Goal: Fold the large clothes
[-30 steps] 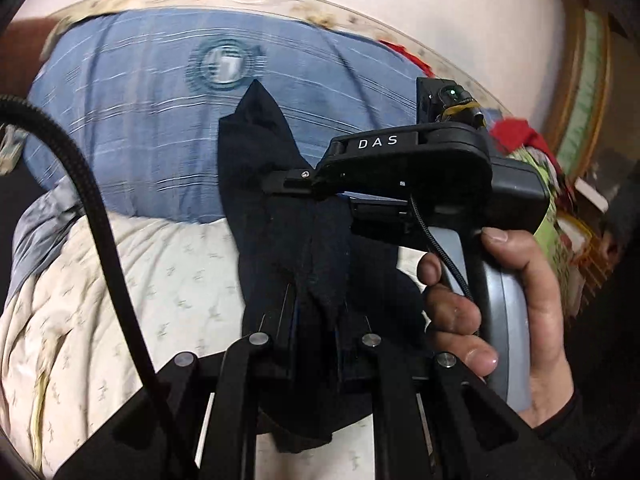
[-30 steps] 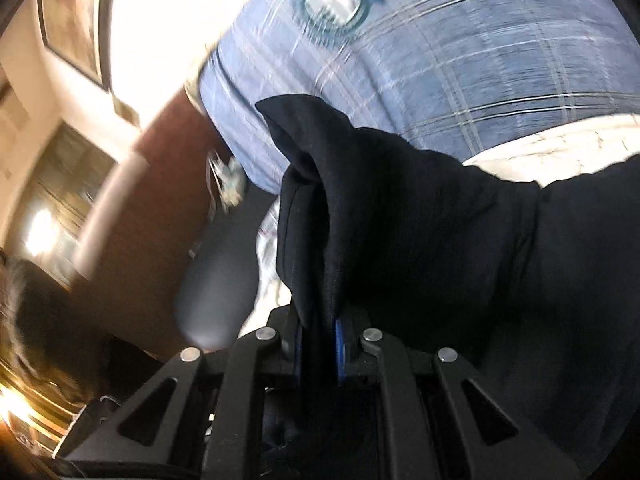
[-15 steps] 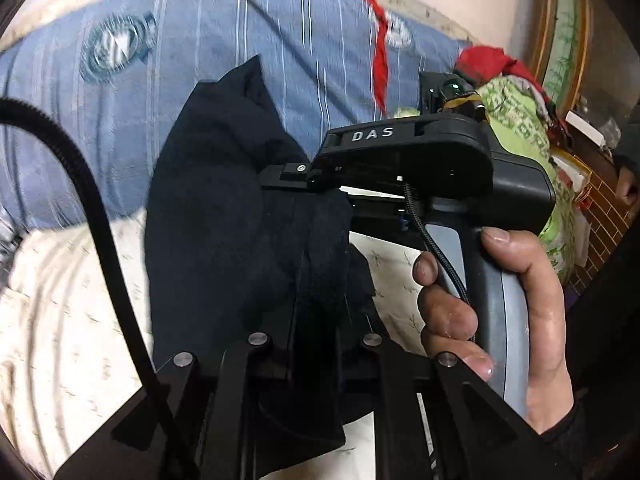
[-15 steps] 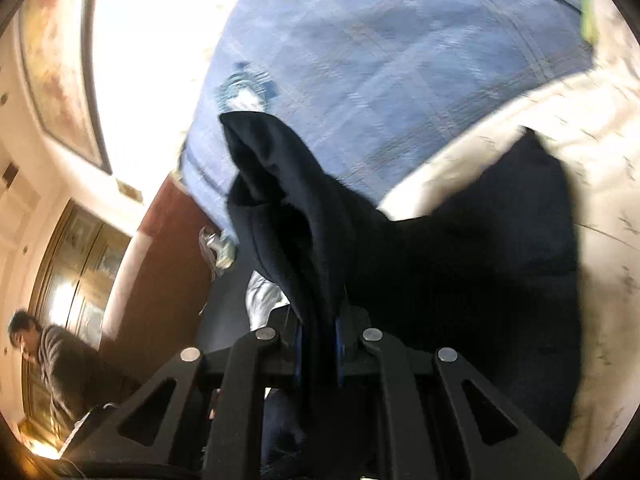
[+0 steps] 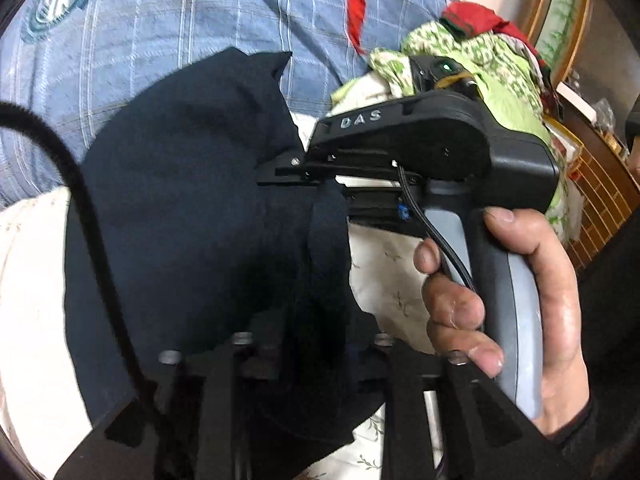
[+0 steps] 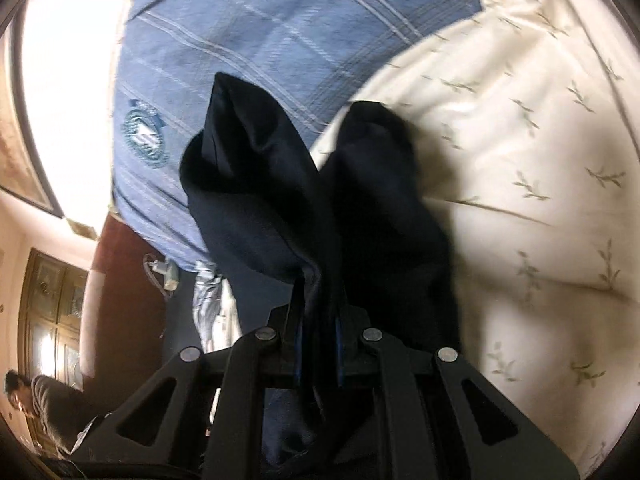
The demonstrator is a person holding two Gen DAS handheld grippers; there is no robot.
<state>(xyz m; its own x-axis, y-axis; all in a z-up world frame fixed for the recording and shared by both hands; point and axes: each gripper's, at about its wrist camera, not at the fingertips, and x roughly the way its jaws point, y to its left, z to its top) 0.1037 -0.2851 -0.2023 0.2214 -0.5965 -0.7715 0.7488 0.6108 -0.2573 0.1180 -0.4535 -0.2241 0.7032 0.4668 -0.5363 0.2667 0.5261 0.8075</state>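
Observation:
A dark navy garment hangs bunched above the bed, gripped by both grippers side by side. My left gripper is shut on its edge; cloth covers the fingertips. In the left wrist view the right gripper's black body marked DAS reaches in from the right, held by a bare hand, its tip buried in the cloth. In the right wrist view my right gripper is shut on a fold of the garment, which stands up in two dark lobes.
A cream leaf-print bedsheet lies below. A blue plaid quilt with a round emblem lies at the back. A green and red cloth pile sits at right. A person stands by a wooden cabinet at far left.
Both grippers have swung with the garment toward the right side of the bed; the green cloth pile has come into the left view. The garment hangs more spread out. Both grips are unchanged.

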